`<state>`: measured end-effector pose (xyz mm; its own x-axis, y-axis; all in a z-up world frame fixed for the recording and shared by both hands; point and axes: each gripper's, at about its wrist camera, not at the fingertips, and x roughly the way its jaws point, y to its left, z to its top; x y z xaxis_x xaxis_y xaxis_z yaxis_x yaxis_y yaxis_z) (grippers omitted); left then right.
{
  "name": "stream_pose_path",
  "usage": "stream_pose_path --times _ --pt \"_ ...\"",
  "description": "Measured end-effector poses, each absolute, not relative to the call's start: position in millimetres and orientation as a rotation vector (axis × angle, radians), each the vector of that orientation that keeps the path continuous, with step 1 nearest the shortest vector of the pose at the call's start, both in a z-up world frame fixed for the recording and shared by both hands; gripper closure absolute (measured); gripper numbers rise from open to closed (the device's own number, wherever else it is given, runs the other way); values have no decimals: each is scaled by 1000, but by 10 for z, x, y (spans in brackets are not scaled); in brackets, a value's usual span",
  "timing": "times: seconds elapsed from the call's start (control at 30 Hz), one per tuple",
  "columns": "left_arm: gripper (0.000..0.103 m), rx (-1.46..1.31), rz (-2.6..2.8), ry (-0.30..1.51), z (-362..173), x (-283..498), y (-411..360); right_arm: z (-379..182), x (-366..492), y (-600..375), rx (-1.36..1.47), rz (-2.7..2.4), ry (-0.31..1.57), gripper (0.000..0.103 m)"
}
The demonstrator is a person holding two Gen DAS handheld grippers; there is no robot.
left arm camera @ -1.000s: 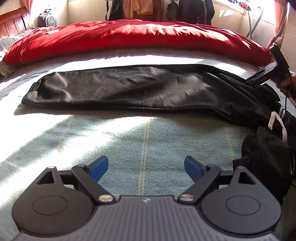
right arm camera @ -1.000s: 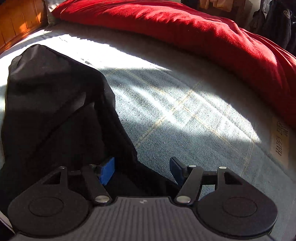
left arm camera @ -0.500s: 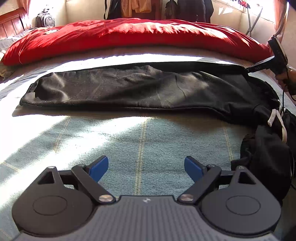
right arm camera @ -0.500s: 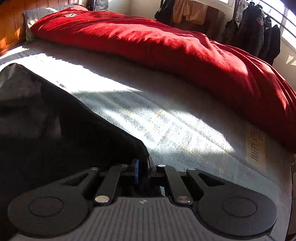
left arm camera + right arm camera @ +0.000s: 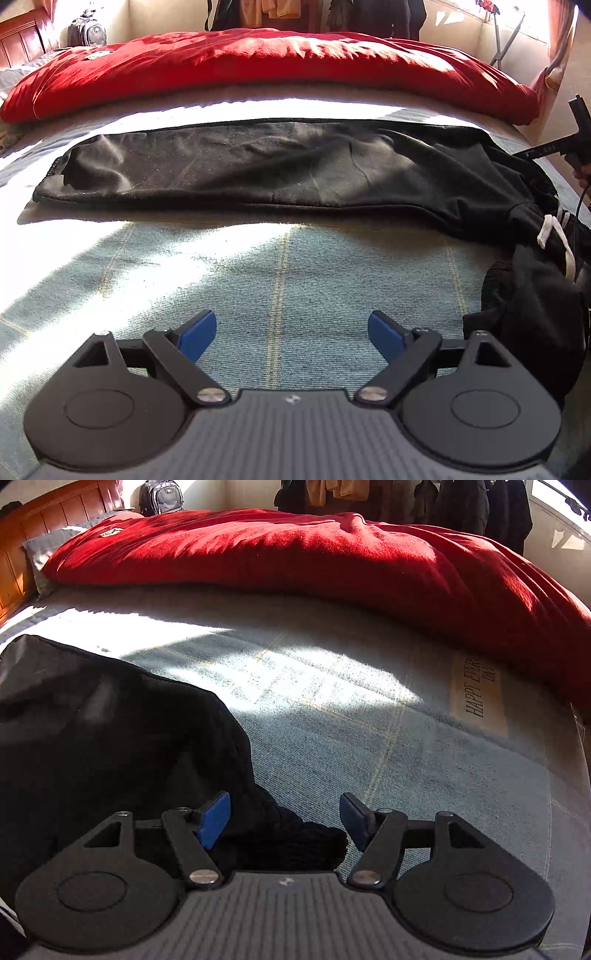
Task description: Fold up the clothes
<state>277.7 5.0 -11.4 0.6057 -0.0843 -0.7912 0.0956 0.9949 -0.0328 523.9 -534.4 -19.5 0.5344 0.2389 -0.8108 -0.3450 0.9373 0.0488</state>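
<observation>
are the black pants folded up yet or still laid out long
Still laid out long. The black pants stretch full length across the bed, with only the waistband end bunched at the right.

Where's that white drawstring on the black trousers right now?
In the left wrist view the white drawstring dangles at the far right, at the bunched waist end of the black trousers lying across the blue-green bedspread, in front of the red duvet.

Black trousers point(image 5: 280, 166) are laid flat across the bed sheet point(image 5: 280, 266), w/ a red duvet point(image 5: 258, 70) bunched just beyond the trousers. Trouser waist, w/ a white drawstring point(image 5: 554, 236), is crumpled at the right end. Left gripper point(image 5: 291, 332) is held nearer than the trousers, jaws wide apart, nothing btwn them, only sheet below.
</observation>
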Motion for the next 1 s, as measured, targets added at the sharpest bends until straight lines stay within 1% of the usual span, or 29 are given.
stream_pose_path --times 0.07,0.13,0.17,0.2,0.27,0.43,0.5,0.57,0.6,0.67,0.73,0.9,1.0 --pt "14 18 -110 917 -118 2789 33 -294 5214 -5341 -111 341 958 33" --pt "14 23 -116 919 -122 2800 15 -342 5163 -5303 -108 334 947 47" --pt "14 22 -117 921 -124 2805 14 -332 5139 -5289 -108 314 936 61" --pt "14 20 -116 922 -127 2807 15 -309 5115 -5277 -108 288 922 65" --pt "14 18 -113 926 -131 2812 18 -252 5097 -5318 -115 207 900 66" --pt "14 20 -123 924 -134 2804 5 -202 5110 -5621 -31 89 887 63" --pt "14 20 -120 927 -139 2807 4 -197 5106 -5621 -31 77 888 58" --pt "14 21 -116 928 -141 2804 13 -122 5076 -5569 -25 84 864 55" --pt "14 21 -113 928 -140 2805 19 -60 5052 -5537 -21 93 847 51" --pt "14 19 -105 927 -139 2808 42 79 5000 -5468 -14 112 812 47" --pt "14 14 -98 925 -145 2814 75 230 4938 -5396 0 138 778 46" --pt "14 -35 -90 961 -276 2831 208 595 4701 -5191 13 198 713 39" --pt "13 -91 -65 1000 -412 2826 341 810 4502 -5035 -25 218 681 39"
